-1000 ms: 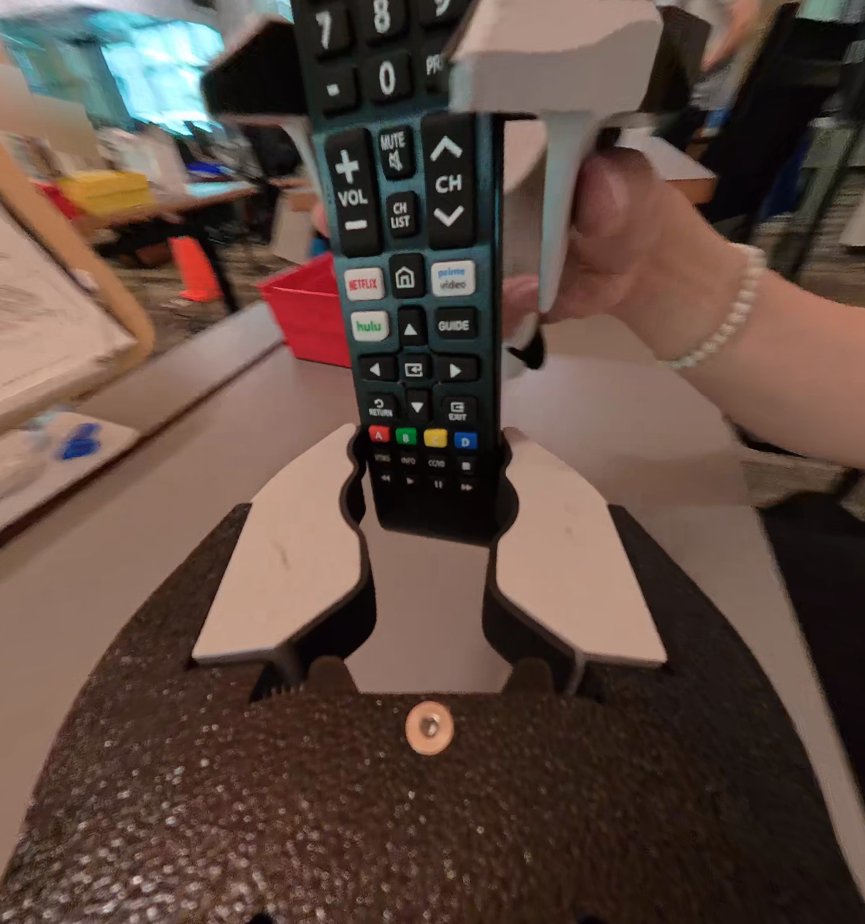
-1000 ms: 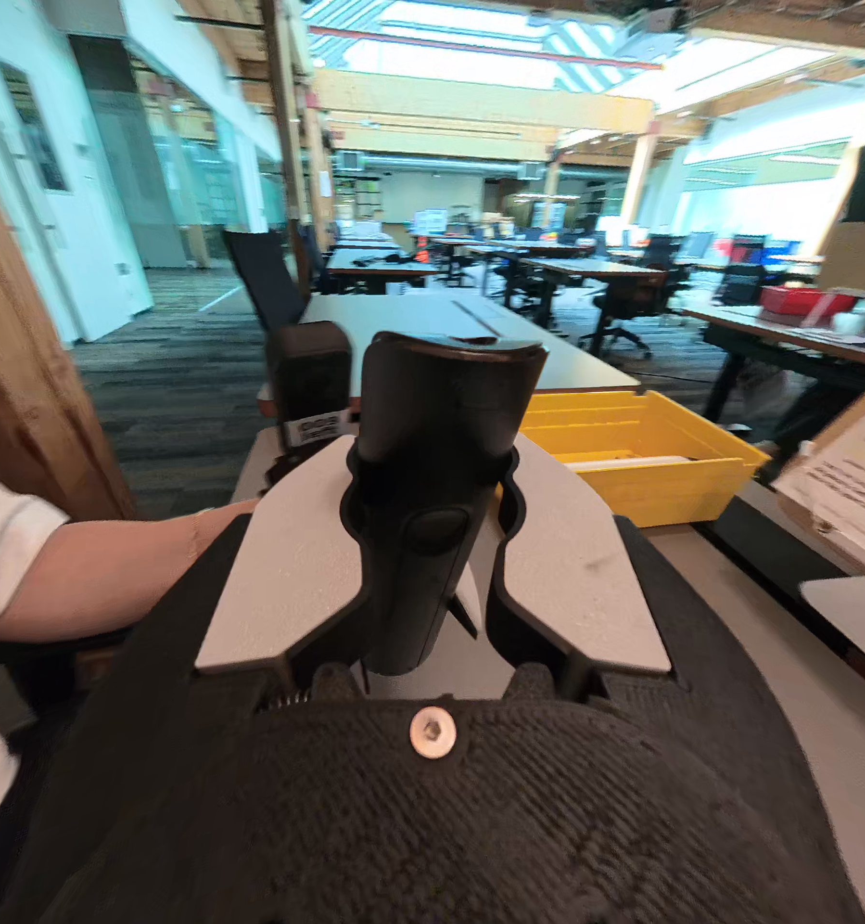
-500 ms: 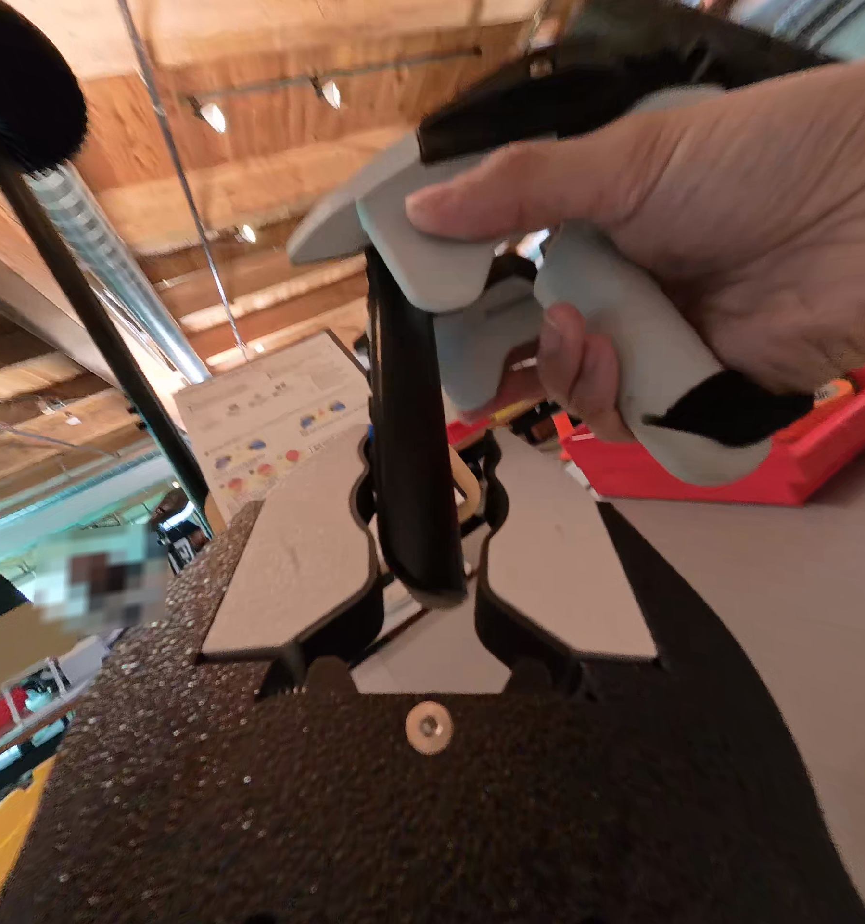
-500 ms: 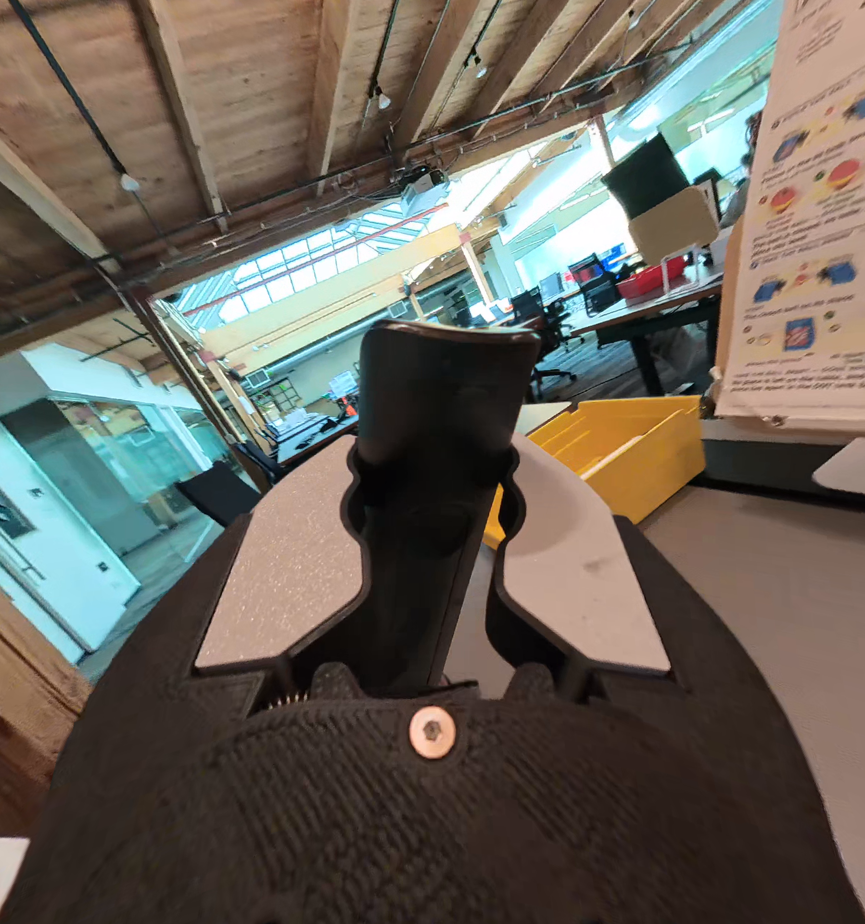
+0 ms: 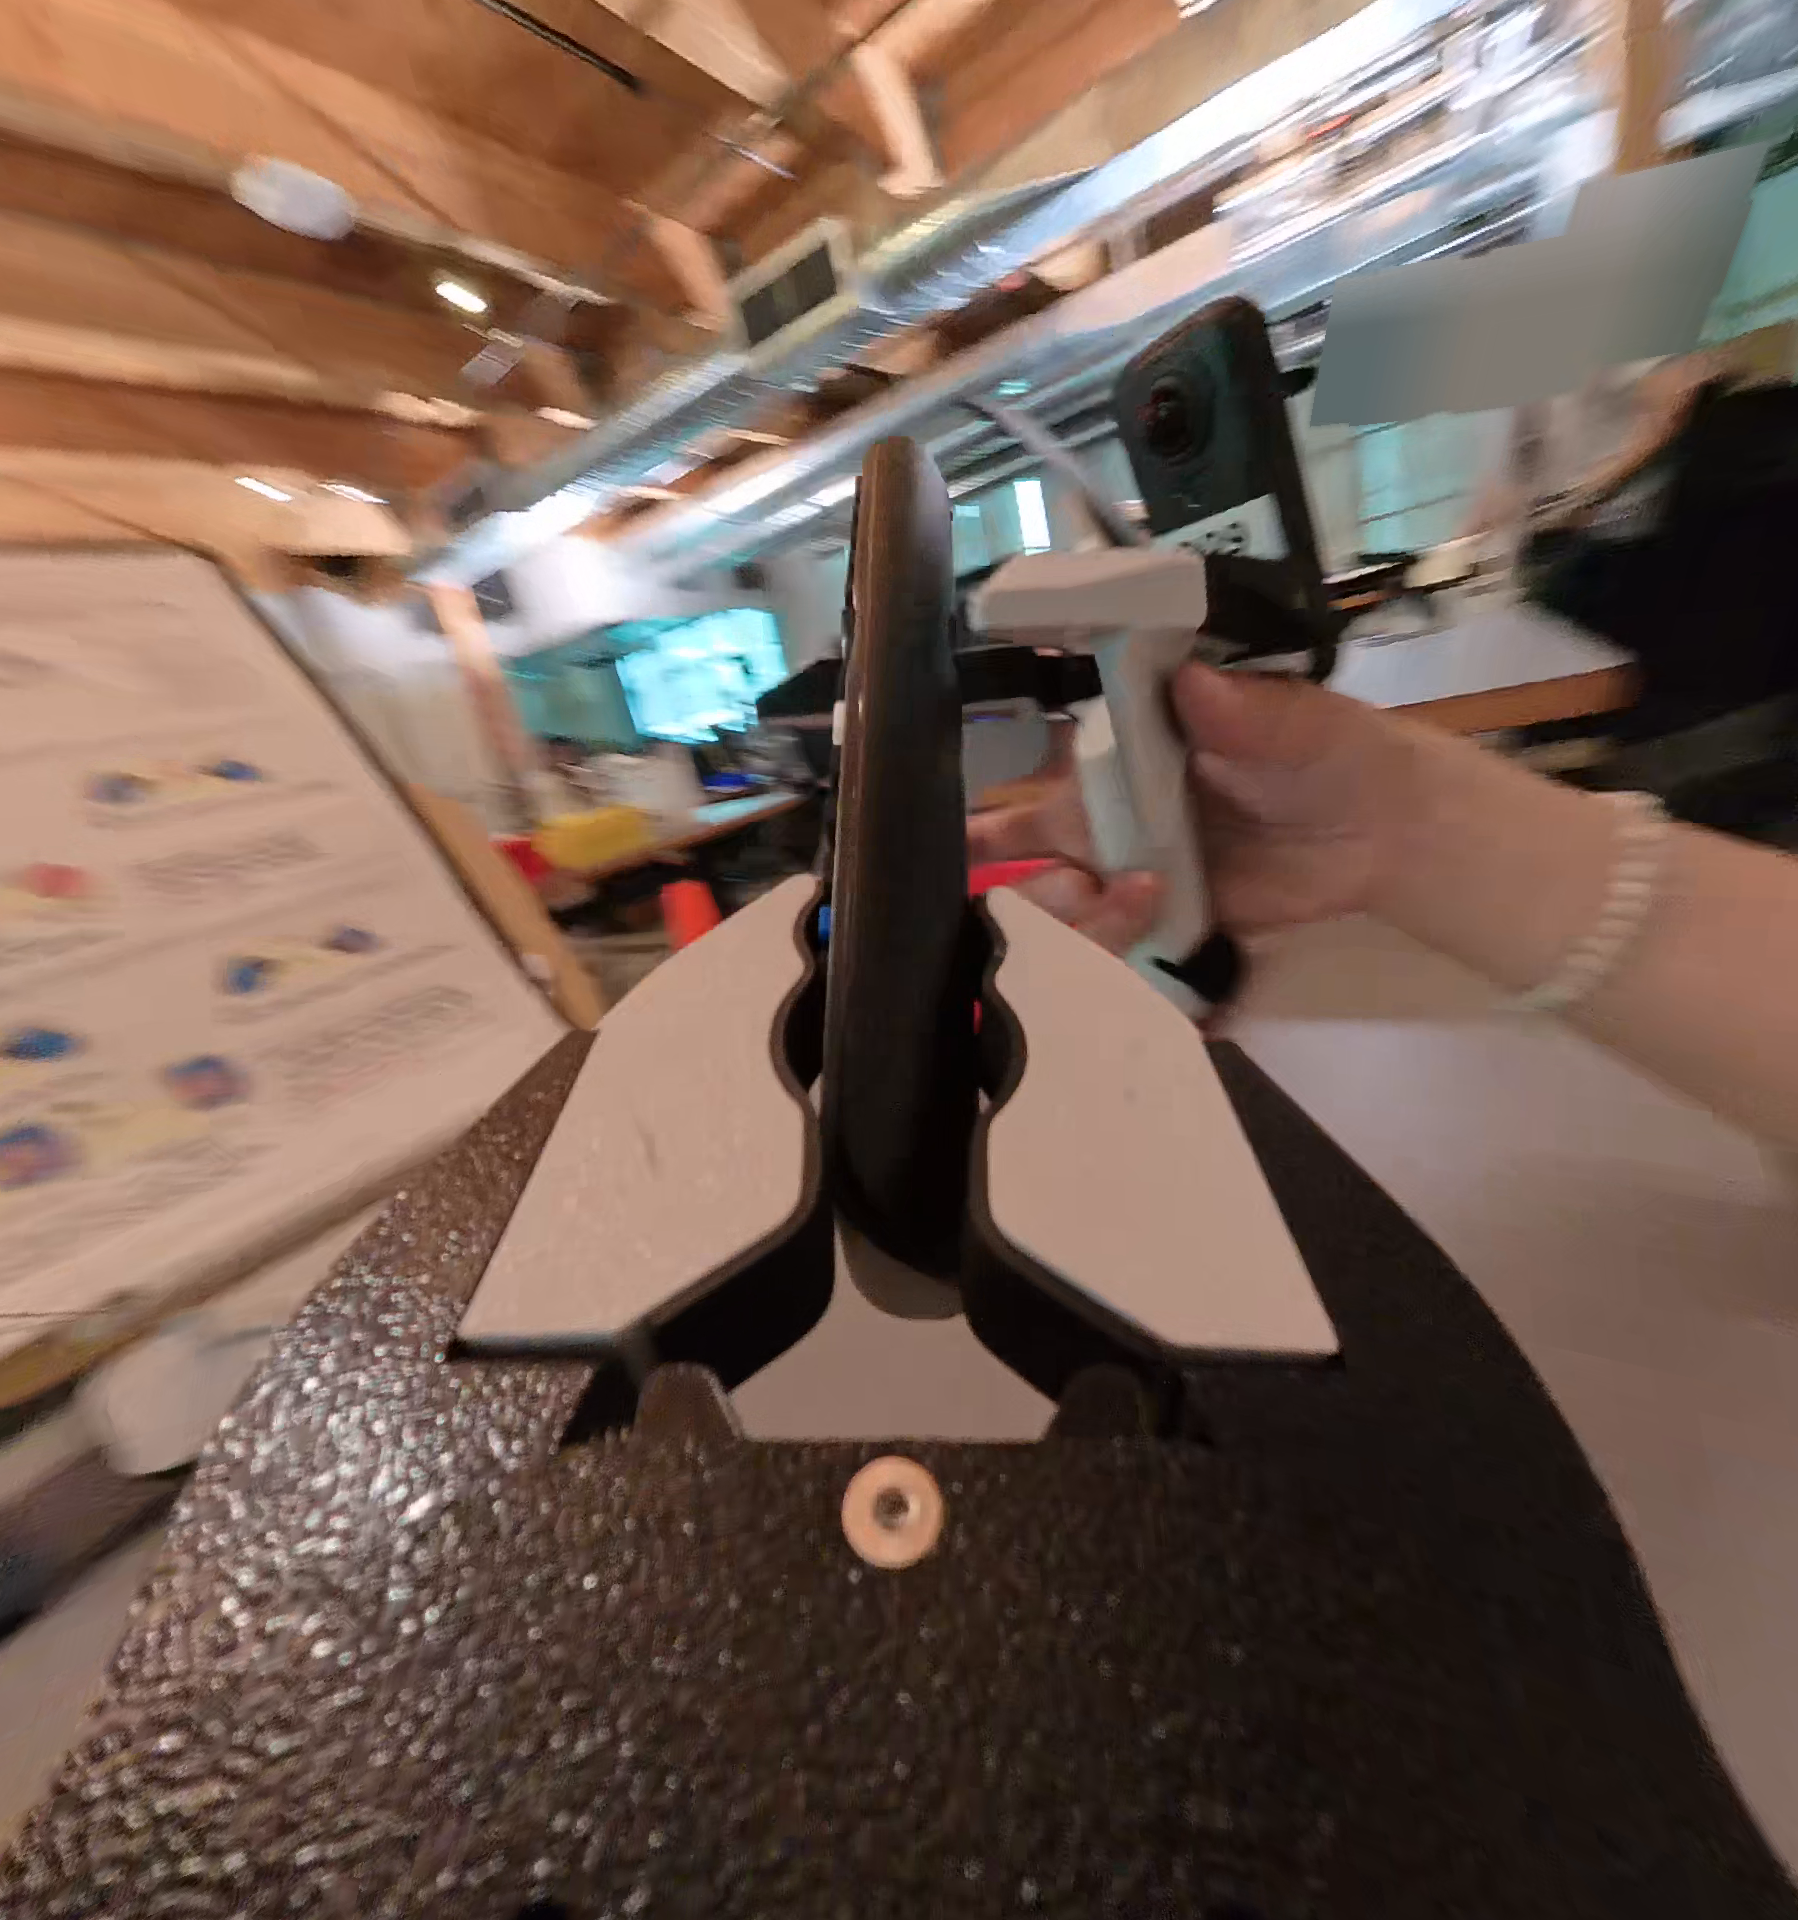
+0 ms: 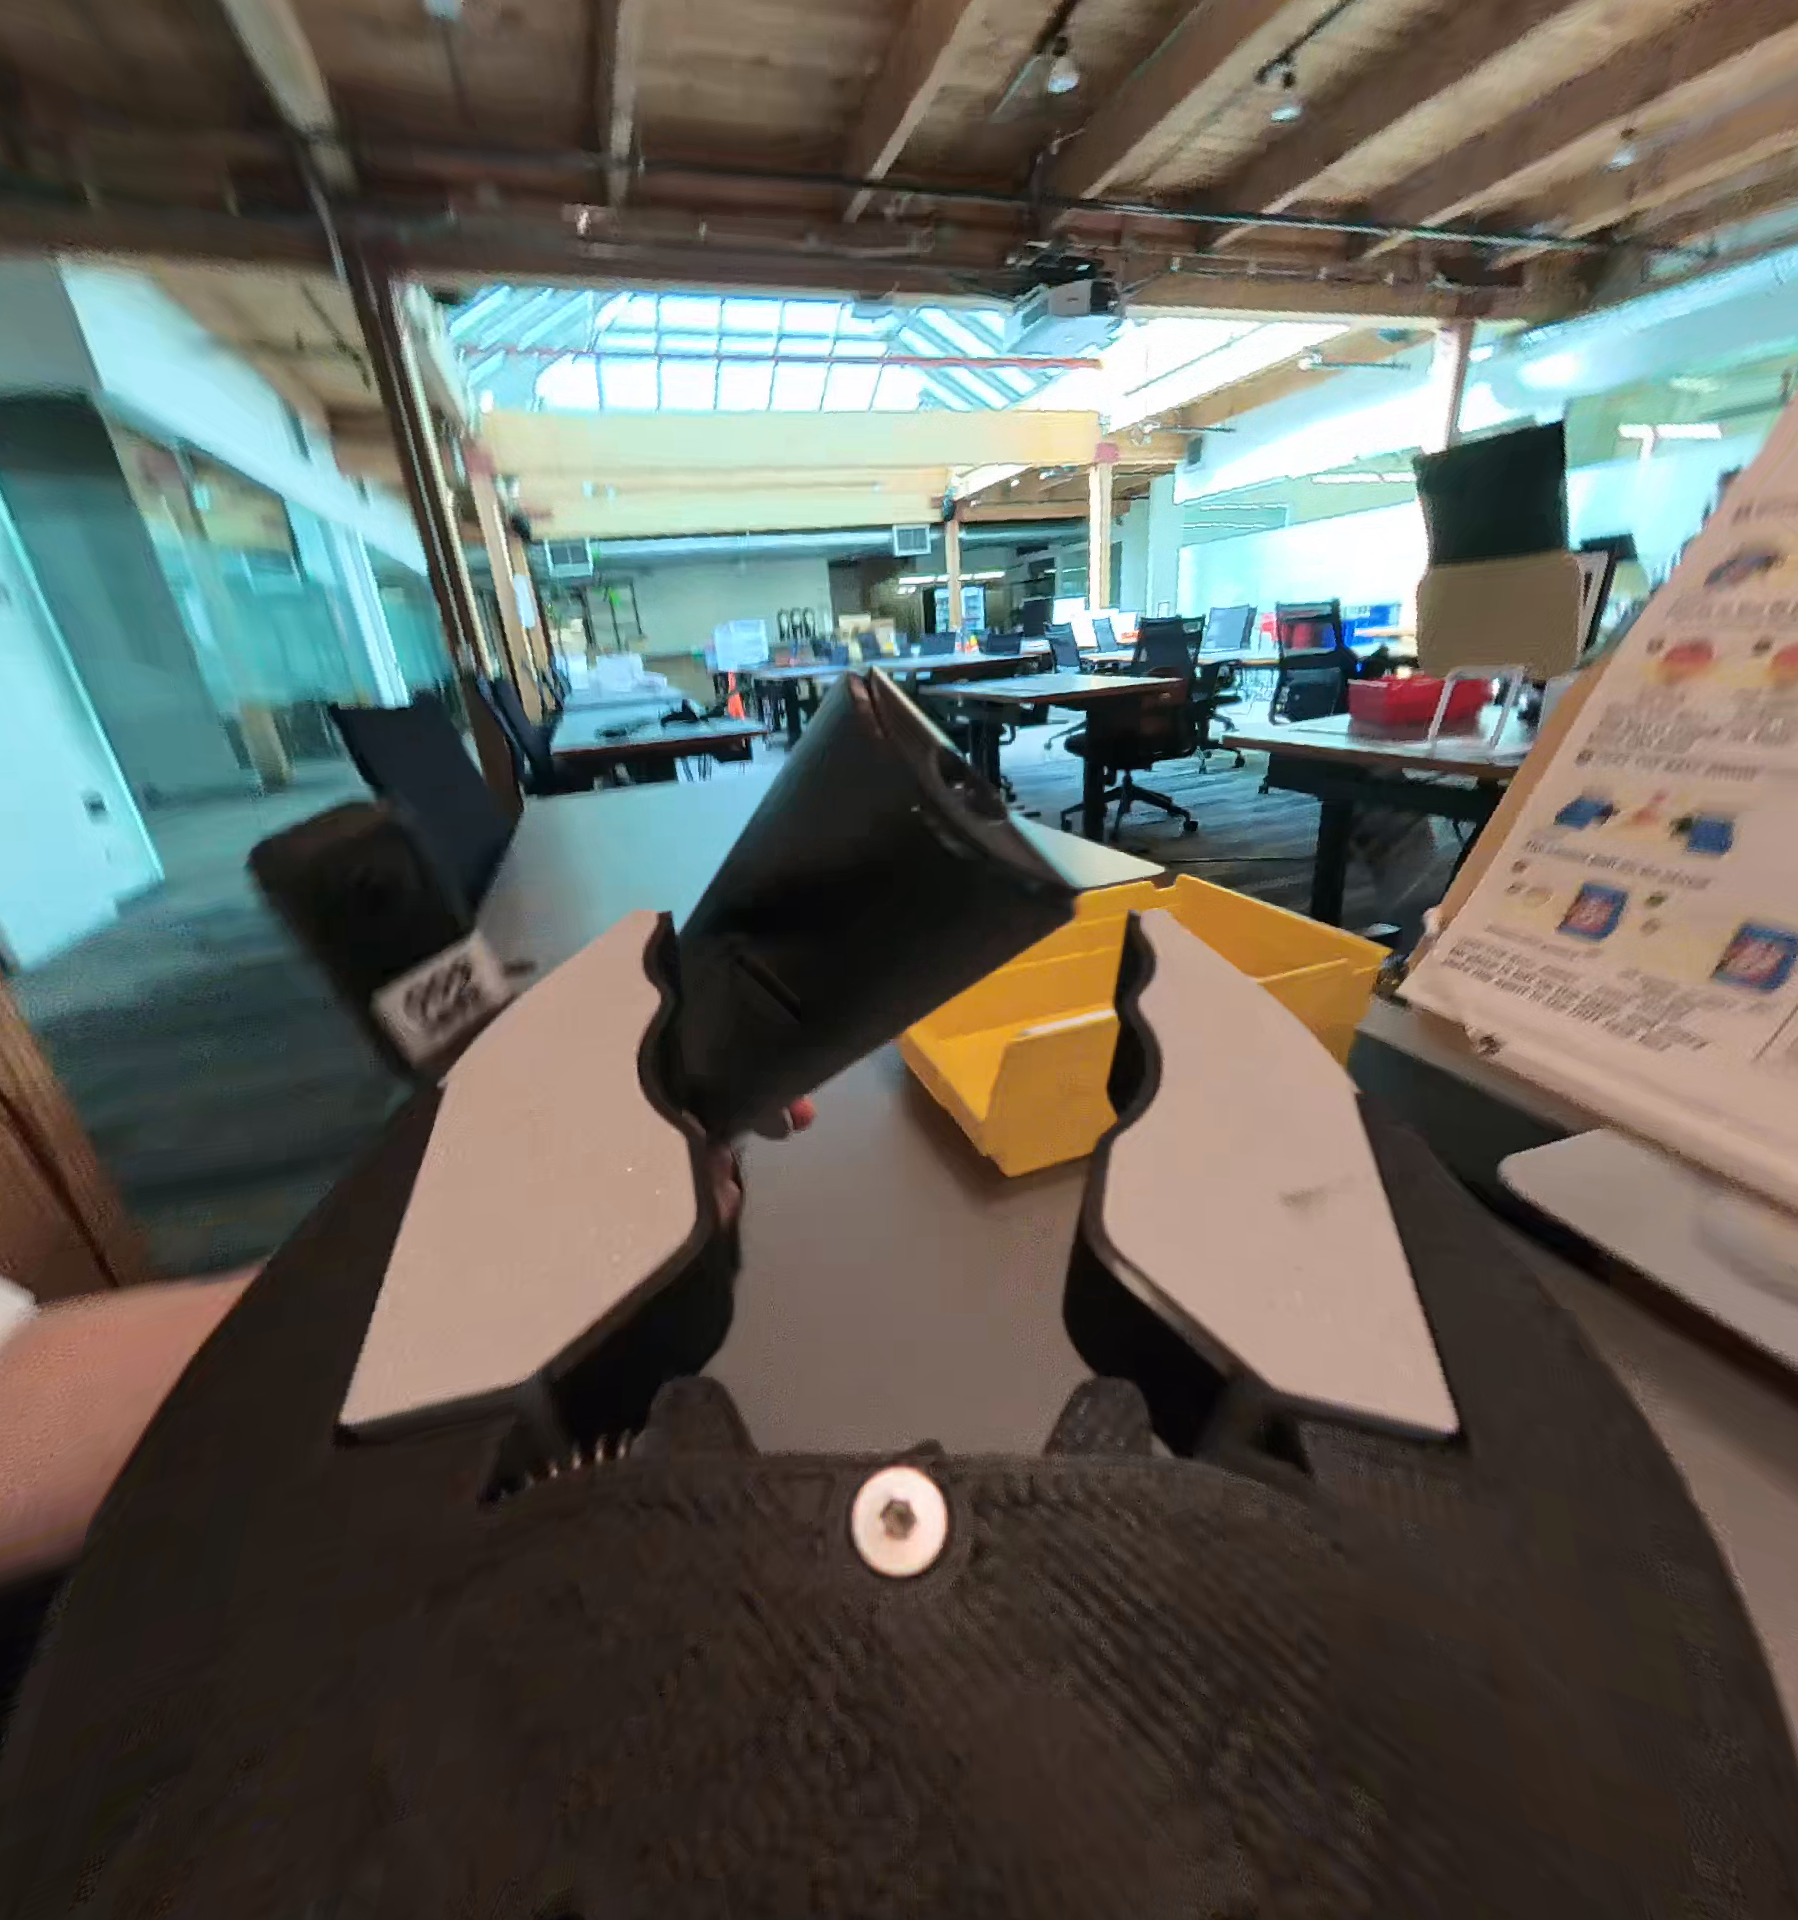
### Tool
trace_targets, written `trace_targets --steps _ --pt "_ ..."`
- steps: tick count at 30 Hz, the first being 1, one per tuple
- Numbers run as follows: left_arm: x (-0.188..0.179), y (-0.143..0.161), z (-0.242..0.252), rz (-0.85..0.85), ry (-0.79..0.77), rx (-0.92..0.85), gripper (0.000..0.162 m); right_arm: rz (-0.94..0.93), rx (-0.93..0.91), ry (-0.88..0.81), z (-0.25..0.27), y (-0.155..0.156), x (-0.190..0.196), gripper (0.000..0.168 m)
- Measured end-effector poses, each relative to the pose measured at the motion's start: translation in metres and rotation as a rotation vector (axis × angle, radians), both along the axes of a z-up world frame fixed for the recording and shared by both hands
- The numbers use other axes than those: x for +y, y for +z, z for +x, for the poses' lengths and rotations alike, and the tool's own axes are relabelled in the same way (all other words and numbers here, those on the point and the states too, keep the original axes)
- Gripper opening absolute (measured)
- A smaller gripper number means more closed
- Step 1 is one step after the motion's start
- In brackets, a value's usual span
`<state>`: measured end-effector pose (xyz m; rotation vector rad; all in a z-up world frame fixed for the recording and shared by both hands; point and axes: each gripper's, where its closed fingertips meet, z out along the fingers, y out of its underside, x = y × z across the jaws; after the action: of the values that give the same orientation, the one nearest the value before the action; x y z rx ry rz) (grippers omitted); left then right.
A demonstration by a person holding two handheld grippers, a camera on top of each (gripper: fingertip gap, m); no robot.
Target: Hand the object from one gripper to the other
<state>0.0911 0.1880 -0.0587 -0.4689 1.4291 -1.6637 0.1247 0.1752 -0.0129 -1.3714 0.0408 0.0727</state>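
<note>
The left gripper (image 5: 897, 1049) is clenched on the lower end of the remote (image 5: 890, 831), which stands edge-on and upright between its pads, so the long body sticks out clear for passing. The right gripper (image 6: 900, 1023) is spread wide; the remote (image 6: 853, 914) leans tilted in its gap, touching only the left finger (image 6: 552, 1174), so by my reading it no longer carries the load and the handover looks all but done. In the left view, right of the remote, a hand (image 5: 1279, 821) grips the right gripper's white handle (image 5: 1134, 769). Just behind the remote sits a yellow bin (image 6: 1040, 1070); right of it stands a printed sheet (image 6: 1664, 894). Nothing blocks pulling the right gripper back from the remote.
</note>
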Motion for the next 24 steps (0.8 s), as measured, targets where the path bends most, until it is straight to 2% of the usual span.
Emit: trace_targets --steps 3,8,10,16,21,24 --pt "0.004 -0.012 -0.014 -0.021 -0.263 0.192 0.024 -0.127 -0.129 0.169 -0.018 -0.011 -0.014 0.077" --pt "0.014 -0.035 -0.023 0.023 -0.374 0.366 0.024 -0.387 -0.292 0.298 -0.041 -0.046 -0.016 0.072" --pt "0.013 -0.040 -0.024 0.041 -0.385 0.390 0.024 -0.442 -0.345 0.299 -0.043 -0.057 -0.011 0.070" --pt "0.005 -0.049 -0.032 0.095 -0.442 0.432 0.024 -0.400 -0.345 0.357 -0.054 -0.065 0.000 0.034" --pt "0.008 -0.052 -0.027 0.106 -0.407 0.401 0.026 -0.429 -0.262 0.360 -0.051 -0.072 0.004 0.029" --pt "0.019 -0.042 -0.014 0.100 -0.255 0.274 0.045 -0.402 -0.185 0.311 -0.045 -0.068 0.006 0.028"
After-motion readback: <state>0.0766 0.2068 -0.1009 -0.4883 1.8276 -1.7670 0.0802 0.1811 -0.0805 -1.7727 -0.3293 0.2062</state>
